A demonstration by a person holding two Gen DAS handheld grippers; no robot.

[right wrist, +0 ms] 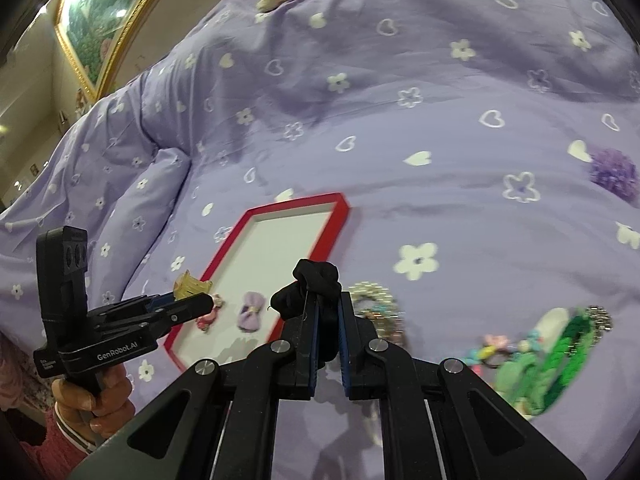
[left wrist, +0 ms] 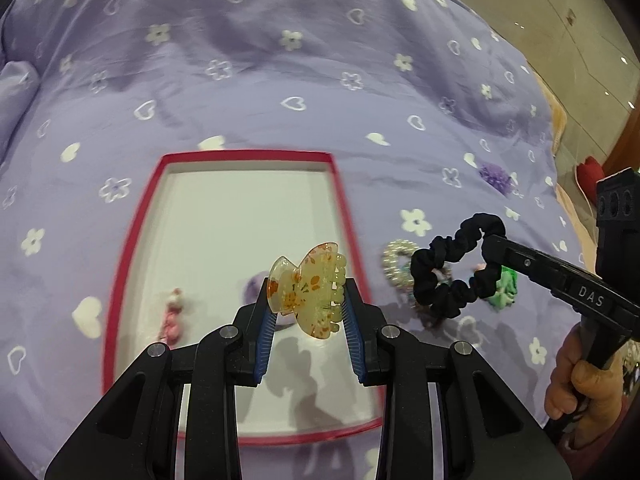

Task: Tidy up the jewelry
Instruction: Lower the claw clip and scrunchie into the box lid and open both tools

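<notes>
The left gripper (left wrist: pixel 308 300) clamps a translucent yellow claw clip (left wrist: pixel 308 290) with orange flowers and holds it above the near right part of a red-rimmed white tray (left wrist: pixel 132 240). In the tray lie a pink bow clip (left wrist: pixel 173 314) and a lilac bow (right wrist: pixel 251 311). The right gripper (right wrist: pixel 328 312) pinches a black scrunchie (left wrist: pixel 456 268) just right of the tray's edge, over a pearl ring-shaped band (left wrist: pixel 396 266) on the cover. Further right sits a heap of green and pastel hair ties (right wrist: pixel 540 352), blurred, so I cannot separate the pieces, and a purple pompom (right wrist: pixel 614 174) lies well apart. "DAS" reads on the right gripper's finger, "GenRobot.AI" on the left gripper's body. Everything rests on a lilac bedspread (left wrist: pixel 280 80) printed with white hearts and flowers; a gilt-framed painting (right wrist: pixel 108 12) hangs beyond.
</notes>
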